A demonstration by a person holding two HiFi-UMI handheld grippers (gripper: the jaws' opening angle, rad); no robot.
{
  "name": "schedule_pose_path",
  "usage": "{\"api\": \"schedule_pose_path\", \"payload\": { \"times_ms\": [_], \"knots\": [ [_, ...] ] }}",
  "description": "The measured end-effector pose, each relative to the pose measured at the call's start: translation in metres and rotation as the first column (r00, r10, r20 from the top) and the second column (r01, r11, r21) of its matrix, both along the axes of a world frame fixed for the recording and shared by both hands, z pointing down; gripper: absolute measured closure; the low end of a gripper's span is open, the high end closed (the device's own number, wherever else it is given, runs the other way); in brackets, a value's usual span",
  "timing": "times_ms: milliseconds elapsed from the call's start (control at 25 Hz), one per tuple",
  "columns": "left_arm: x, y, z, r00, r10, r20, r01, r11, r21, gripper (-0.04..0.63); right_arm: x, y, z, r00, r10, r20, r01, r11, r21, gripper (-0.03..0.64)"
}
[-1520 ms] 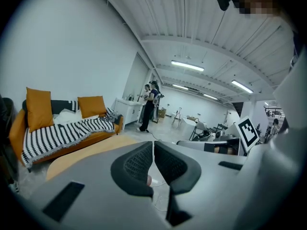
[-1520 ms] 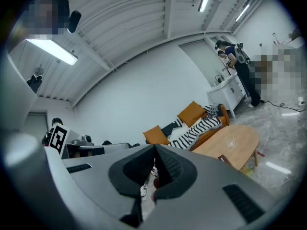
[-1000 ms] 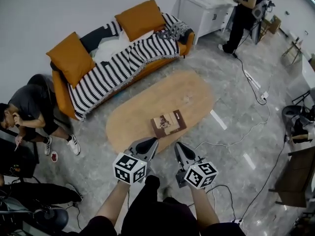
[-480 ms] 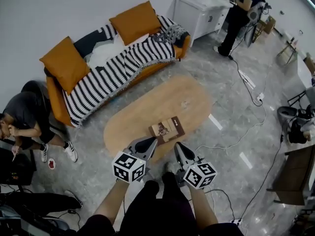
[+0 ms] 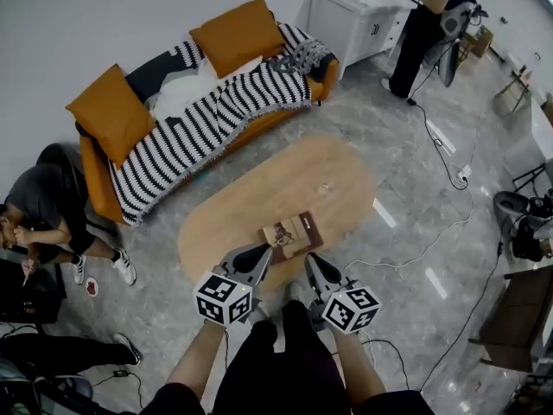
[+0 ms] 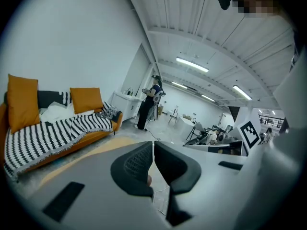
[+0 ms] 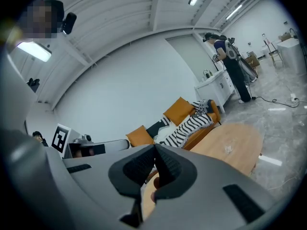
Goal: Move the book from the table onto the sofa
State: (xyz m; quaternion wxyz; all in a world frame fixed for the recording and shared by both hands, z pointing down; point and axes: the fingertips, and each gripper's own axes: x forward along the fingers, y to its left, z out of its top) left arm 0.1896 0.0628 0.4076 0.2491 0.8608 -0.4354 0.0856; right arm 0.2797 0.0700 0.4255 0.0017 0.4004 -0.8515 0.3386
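A brown book (image 5: 290, 233) lies flat on the near end of the oval wooden table (image 5: 259, 193). My left gripper (image 5: 263, 250) is shut and empty, its tips just short of the book's near left corner. My right gripper (image 5: 310, 259) is also shut and empty, at the table's near edge right of the book. In the left gripper view the jaws (image 6: 153, 148) meet with nothing between them. The right gripper view shows the same (image 7: 154, 152). The orange sofa (image 5: 207, 102) with a striped throw stands beyond the table, also seen as the sofa (image 6: 57, 131) and the sofa (image 7: 192, 123).
Two orange cushions (image 5: 239, 35) rest on the sofa. A person (image 5: 47, 201) sits on the floor at left. Another person (image 5: 425, 33) stands by a white cabinet (image 5: 354, 15) at the back right. Cables (image 5: 445, 154) run over the grey floor; furniture (image 5: 518, 318) stands at right.
Both grippers have moved forward toward the table and now reach the book's near edge. Their jaws stay shut. The book has not moved on the table.
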Motion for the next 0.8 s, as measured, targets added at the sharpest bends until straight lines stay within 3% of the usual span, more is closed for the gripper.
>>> {"api": "schedule_pose_path", "payload": {
  "times_ms": [400,800],
  "knots": [
    [0.019,-0.068,0.074,1.000,-0.008,0.013,0.010,0.995,-0.104,0.571,0.024,-0.059,0.075,0.998,0.044,0.039,-0.039,0.992,-0.117,0.592],
    [0.037,-0.111,0.133,0.995,0.071,0.075,-0.060,0.989,-0.139,0.571,0.042,-0.088,0.132,0.991,0.112,0.074,-0.094,0.973,-0.209,0.592]
  ]
}}
